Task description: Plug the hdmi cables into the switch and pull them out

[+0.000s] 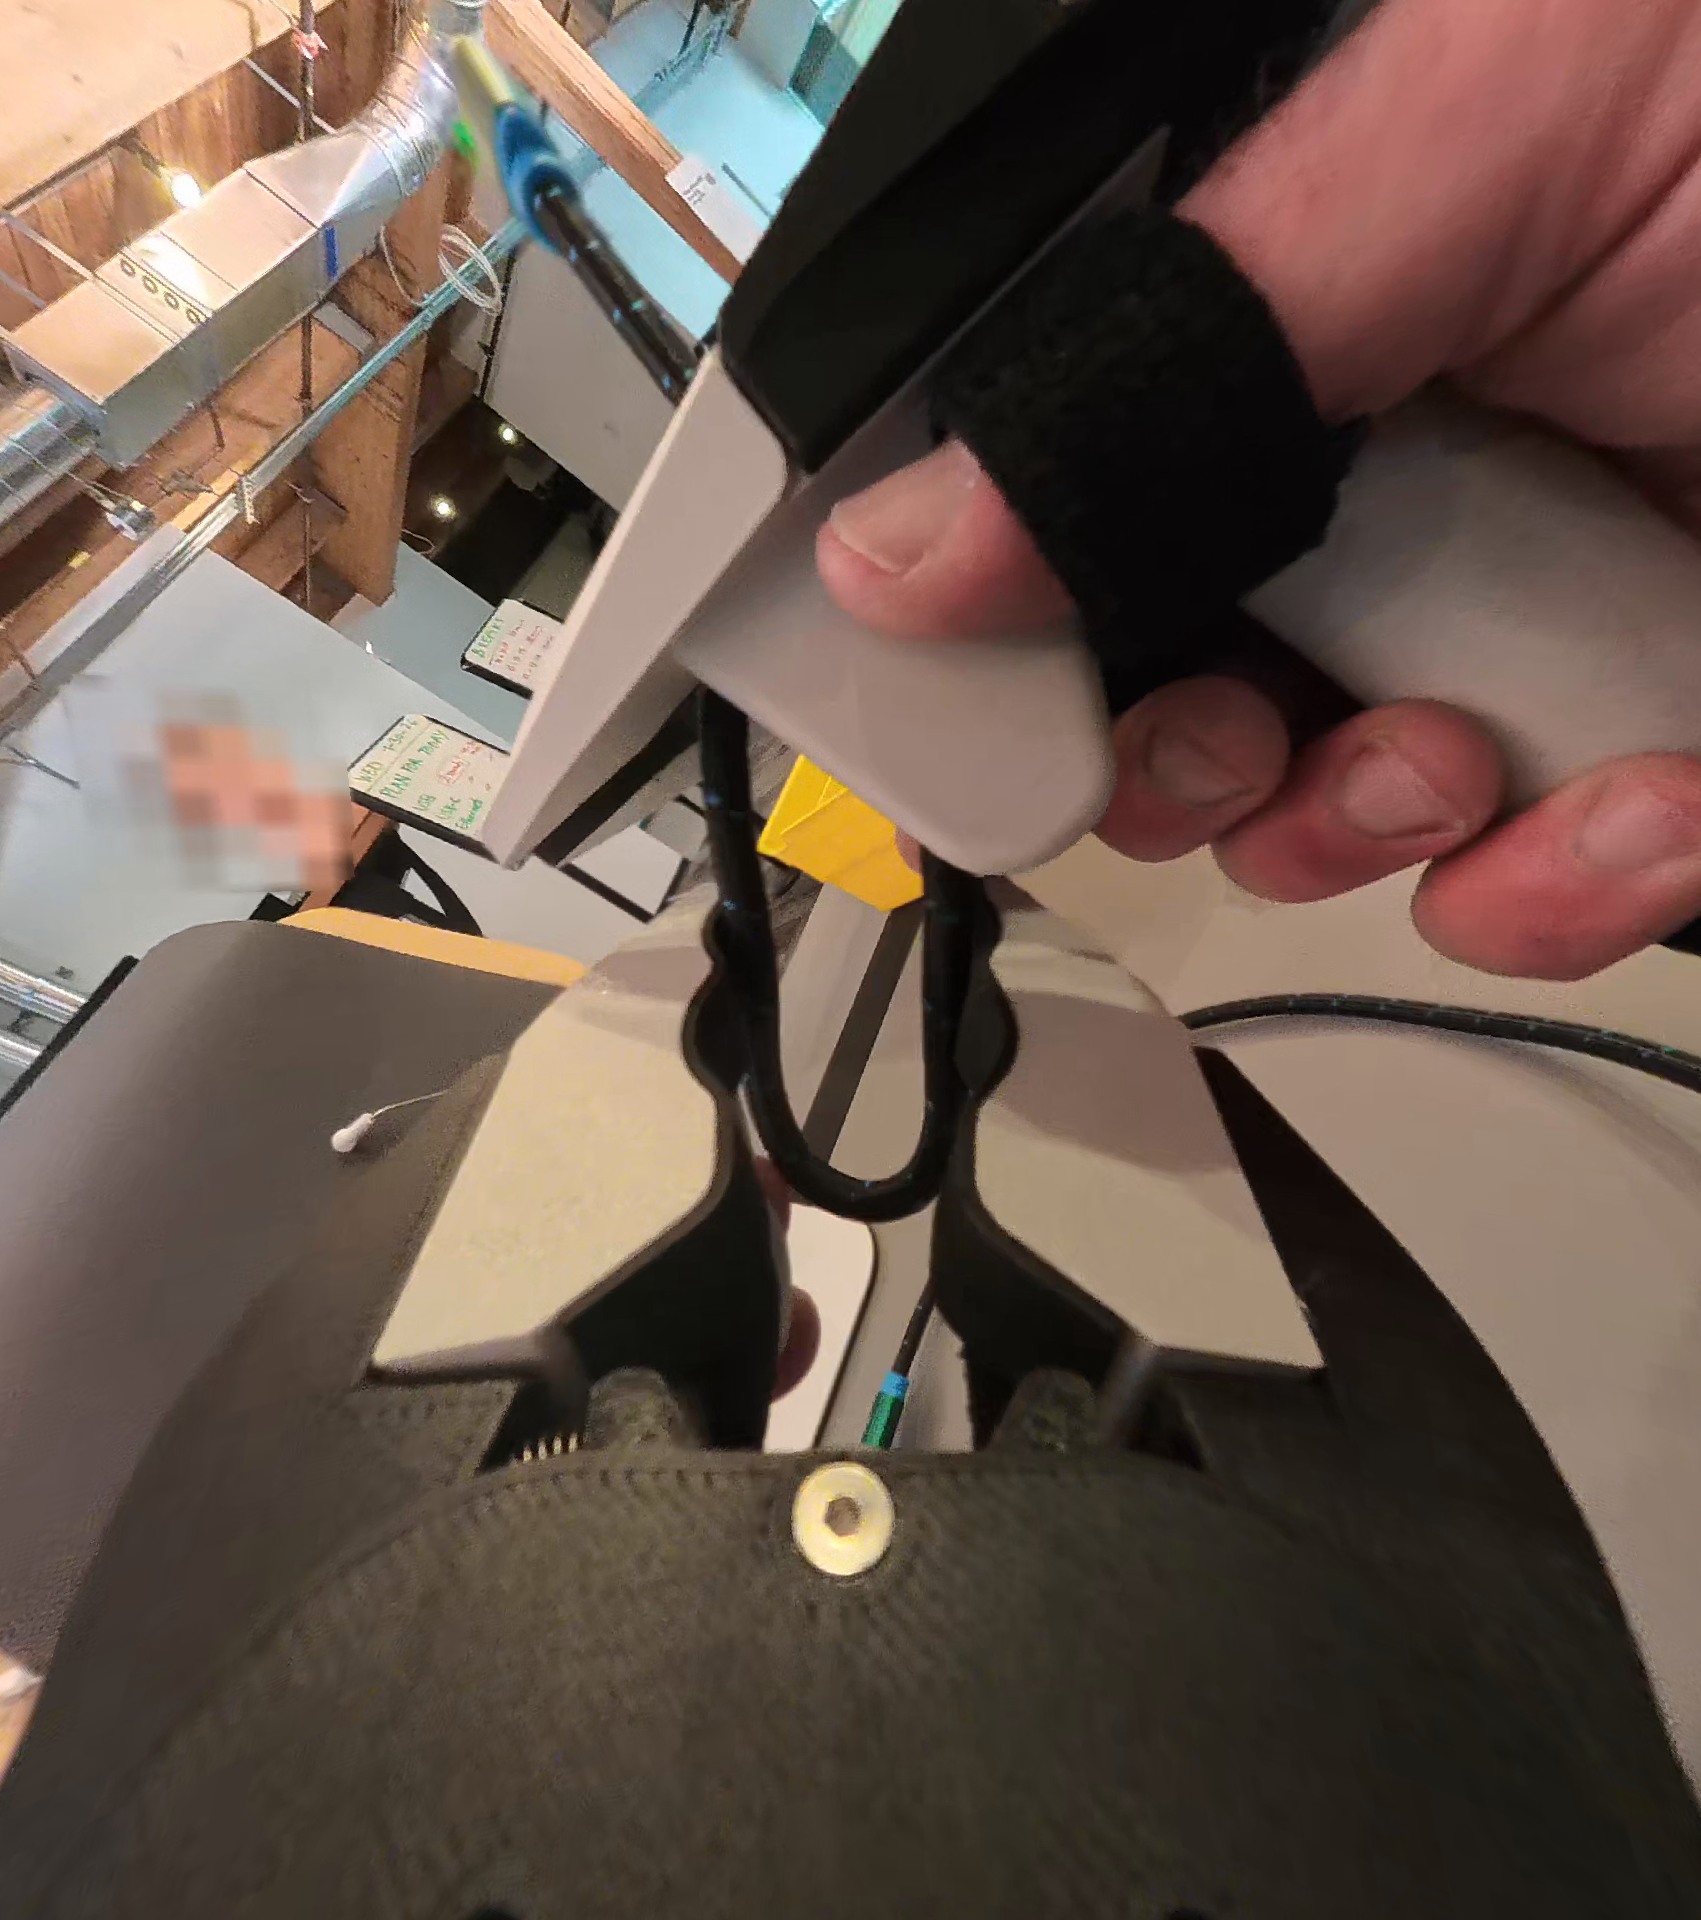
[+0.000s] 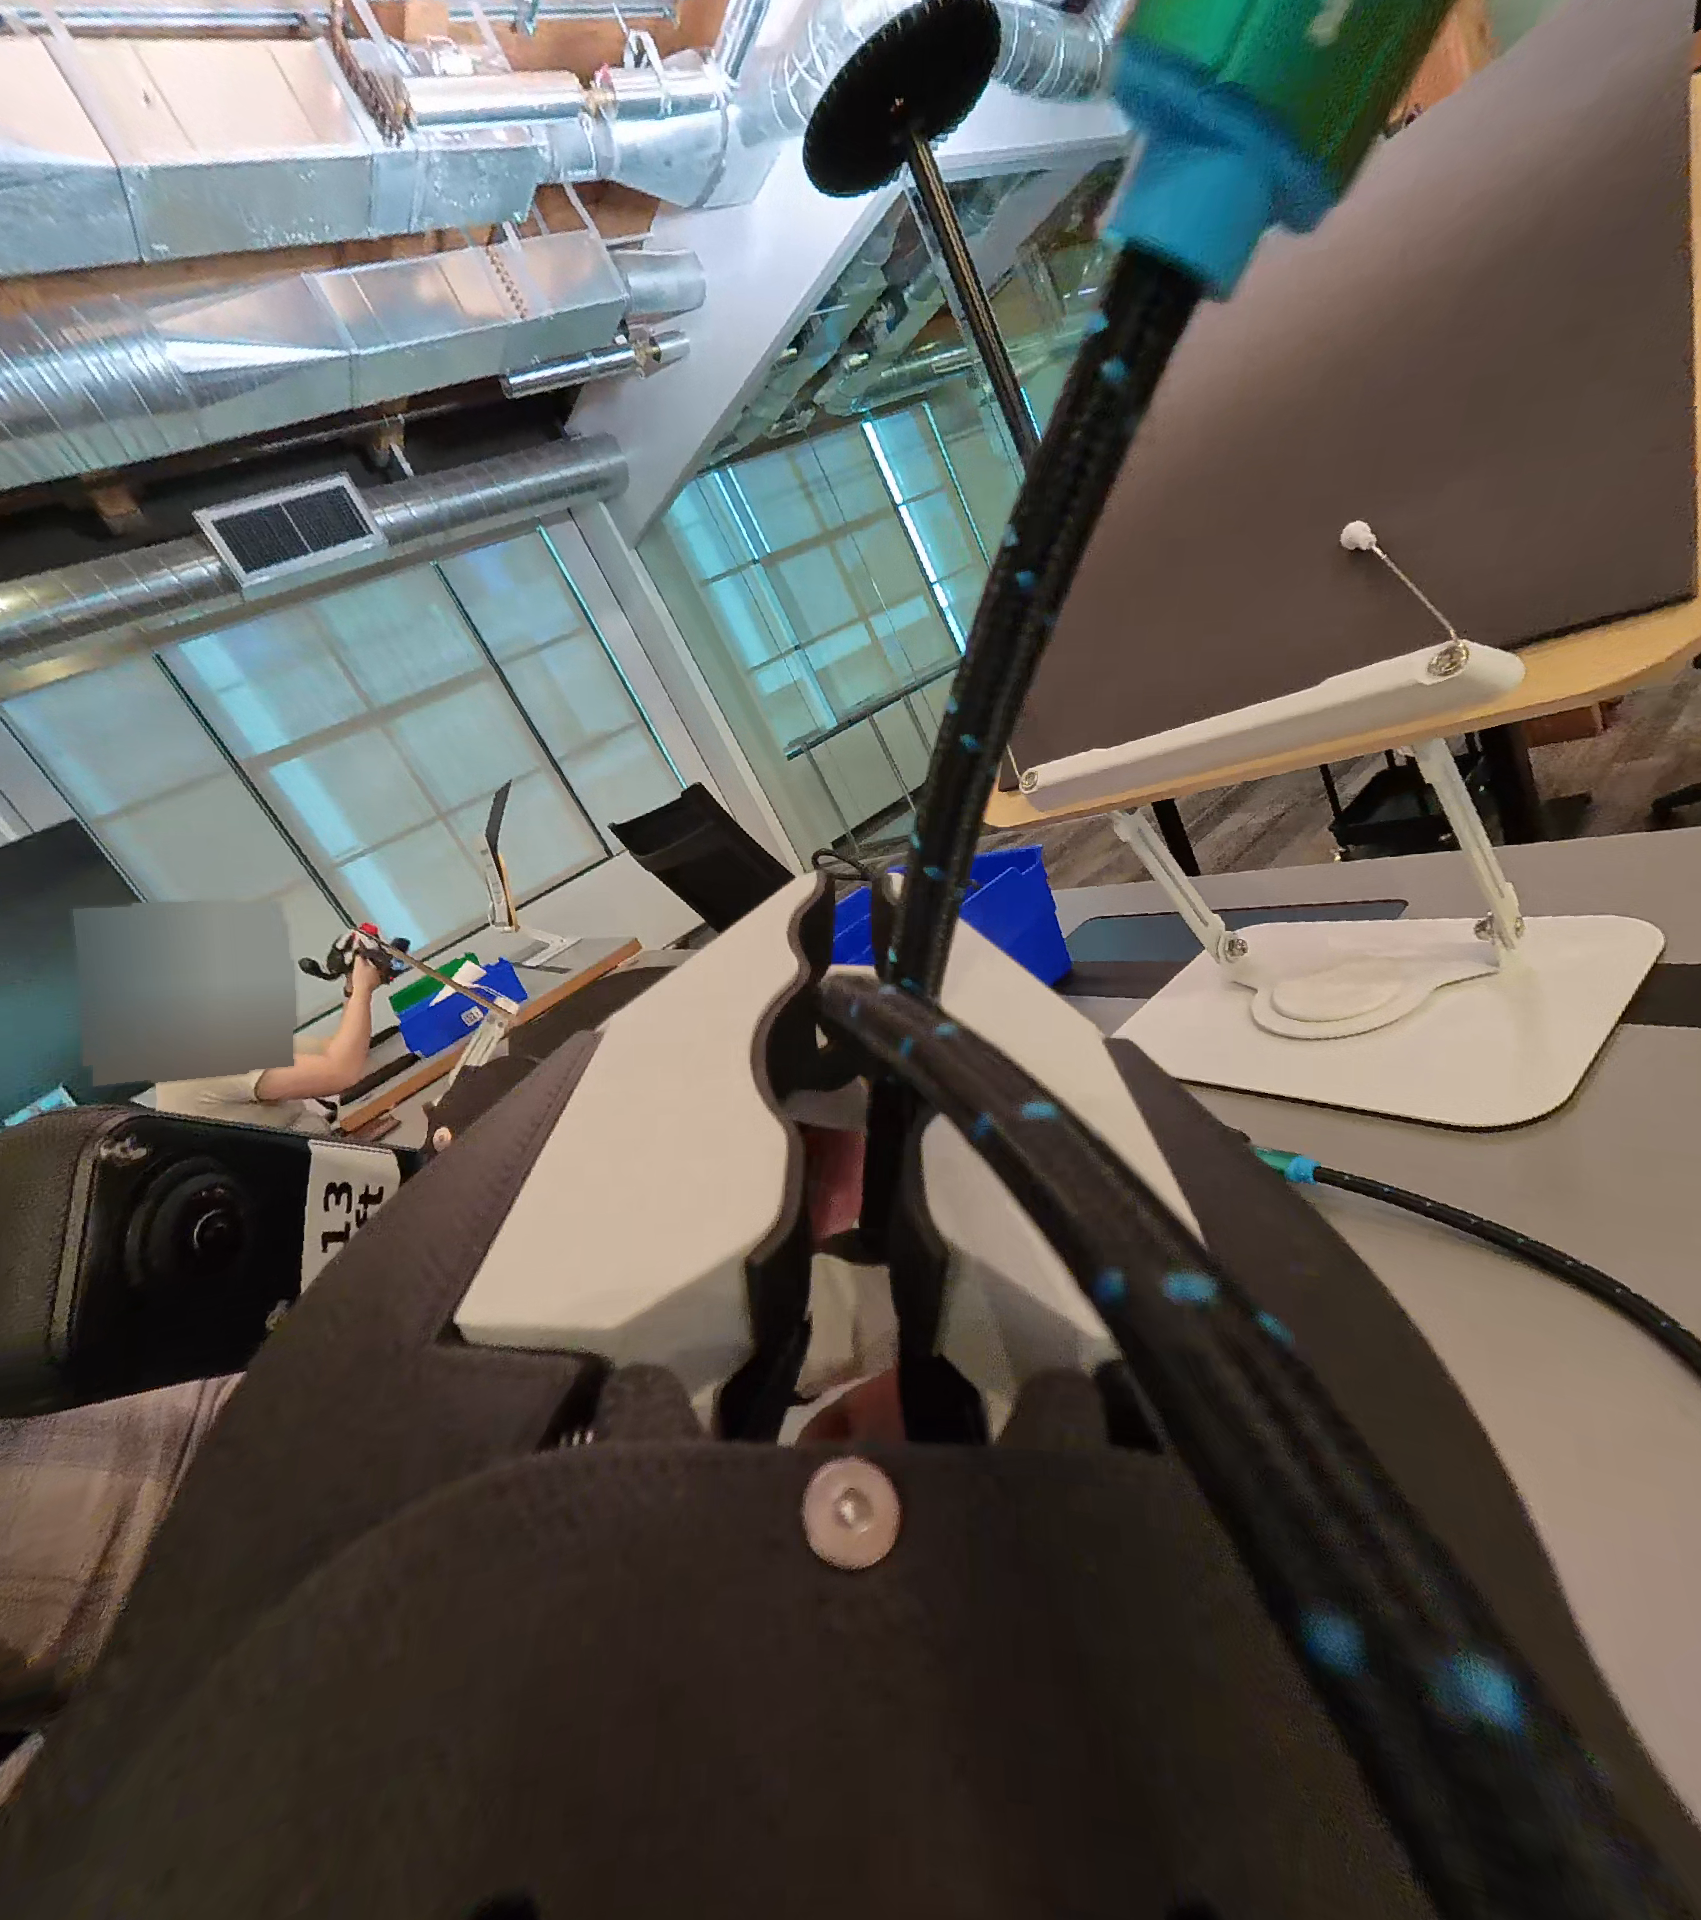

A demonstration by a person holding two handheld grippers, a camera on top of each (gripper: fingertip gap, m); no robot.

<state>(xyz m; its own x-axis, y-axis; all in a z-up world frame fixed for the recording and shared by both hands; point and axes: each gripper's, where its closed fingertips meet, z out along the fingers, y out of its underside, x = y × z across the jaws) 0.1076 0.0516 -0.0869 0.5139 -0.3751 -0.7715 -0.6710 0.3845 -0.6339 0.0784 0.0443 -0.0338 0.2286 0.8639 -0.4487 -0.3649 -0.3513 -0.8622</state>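
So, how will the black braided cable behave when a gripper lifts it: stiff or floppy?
Probably semi-stiff: the braided cable hangs in a smooth U-loop between the left gripper jaws, not kinked. In the right wrist view it arches up carrying its green plug, so it likely springs back. The heavy plug may swing.

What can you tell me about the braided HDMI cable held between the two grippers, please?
The HDMI cable is black braid flecked with blue, and looks flexible. Its plug, a green shell with a blue collar, points up near the right camera, unplugged. The right gripper pinches the cable, whose slack doubles back over the gripper. In the left view a loop hangs between the left gripper's fingers. A second green plug end lies on the grey table.
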